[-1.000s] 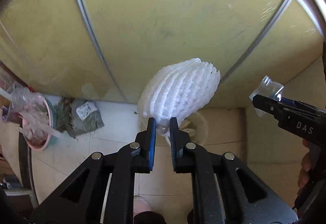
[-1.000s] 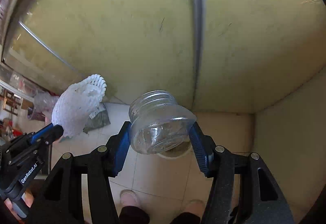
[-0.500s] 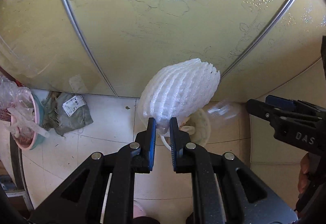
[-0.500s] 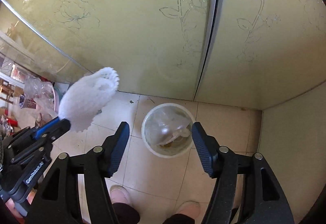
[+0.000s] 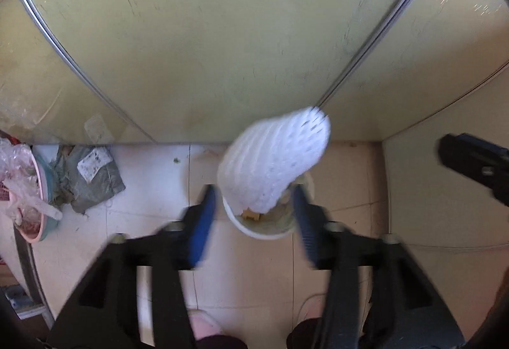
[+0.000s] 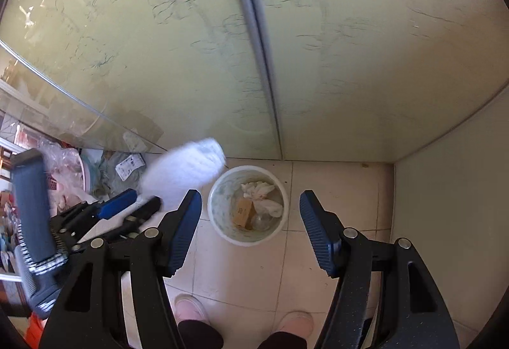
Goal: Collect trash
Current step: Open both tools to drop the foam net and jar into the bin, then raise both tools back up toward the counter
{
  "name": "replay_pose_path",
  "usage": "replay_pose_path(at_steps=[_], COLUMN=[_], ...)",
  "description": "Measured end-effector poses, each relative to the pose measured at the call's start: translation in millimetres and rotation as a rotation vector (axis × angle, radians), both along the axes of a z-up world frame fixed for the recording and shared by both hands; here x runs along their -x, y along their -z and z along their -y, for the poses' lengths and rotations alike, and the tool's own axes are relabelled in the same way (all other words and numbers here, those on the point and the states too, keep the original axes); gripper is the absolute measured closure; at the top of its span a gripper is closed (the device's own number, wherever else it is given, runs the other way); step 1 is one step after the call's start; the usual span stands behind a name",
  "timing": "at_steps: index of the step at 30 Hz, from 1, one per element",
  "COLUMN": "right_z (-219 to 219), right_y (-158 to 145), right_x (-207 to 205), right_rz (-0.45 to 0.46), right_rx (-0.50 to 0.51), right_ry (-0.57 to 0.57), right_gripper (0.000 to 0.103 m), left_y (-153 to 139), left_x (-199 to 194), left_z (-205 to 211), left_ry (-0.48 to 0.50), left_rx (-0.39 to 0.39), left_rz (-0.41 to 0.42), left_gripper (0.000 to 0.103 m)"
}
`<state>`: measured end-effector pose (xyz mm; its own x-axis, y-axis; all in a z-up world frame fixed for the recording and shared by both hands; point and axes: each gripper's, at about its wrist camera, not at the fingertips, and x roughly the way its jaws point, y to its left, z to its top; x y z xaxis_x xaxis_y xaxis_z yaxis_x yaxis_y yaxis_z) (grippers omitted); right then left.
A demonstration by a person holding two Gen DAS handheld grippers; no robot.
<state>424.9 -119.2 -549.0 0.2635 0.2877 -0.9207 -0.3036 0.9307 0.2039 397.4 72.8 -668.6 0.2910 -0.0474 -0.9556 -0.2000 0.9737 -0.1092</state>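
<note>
A white foam fruit net [image 5: 273, 161] is in the air between the open jaws of my left gripper [image 5: 253, 215], above a white trash bucket [image 5: 264, 233] on the floor. In the right wrist view the net [image 6: 183, 172] is blurred beside the bucket's rim [image 6: 212, 202], just off the left gripper [image 6: 130, 206]. My right gripper [image 6: 251, 228] is open and empty above the bucket. Inside lie crumpled white paper [image 6: 261, 193], a brown piece of card [image 6: 243, 212] and a clear glass jar [image 6: 262, 222].
Yellow-green glass sliding doors [image 6: 191, 47] stand right behind the bucket. A wall [image 6: 445, 196] closes the right side. A pink basin with plastic bags [image 5: 25, 199] and a grey bag [image 5: 92, 177] lie at left. The person's feet [image 6: 187, 311] stand below.
My right gripper opened and the glass jar dropped into the bucket. My left gripper then opened and the foam net came free above the bucket.
</note>
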Motion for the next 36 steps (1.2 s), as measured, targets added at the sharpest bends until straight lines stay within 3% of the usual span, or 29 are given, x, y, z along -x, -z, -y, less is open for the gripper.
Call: replay_pose_path(at_steps=[5,11,21,30,36], right_z=[1.7,-0.5,9.8,-2.7,-24.9], right_y=[-15.2,-59.6,-214.3,-359.5,-436.3], right_x=[8.1,16.9,50.6,107.4,148.8], right_rz=[0.023,0.047,0.182,0.409,0.567], right_rx=[0.018,-0.004,-0.04,-0.059,-0.044], right_ry=[0.002,0.019,0.063,0.134,0.162], right_gripper=[0.042,0.043,0.043,0.043,0.043], left_y=[-13.4,-77.6,-273.4,-458.5,-552.3], left_x=[5.4,10.8,36.7,89.5,122.9], left_z=[0.7,-1.6,-18.0,-44.5,-64.5], left_ry=[0.003,0.007,0.033,0.07,0.092], left_rx=[0.046,0.047,-0.003,-0.046,-0.045], left_rz=[-0.011,0.034,0.223,0.478,0.641], left_gripper=[0.05,0.05,0.05,0.049,0.045])
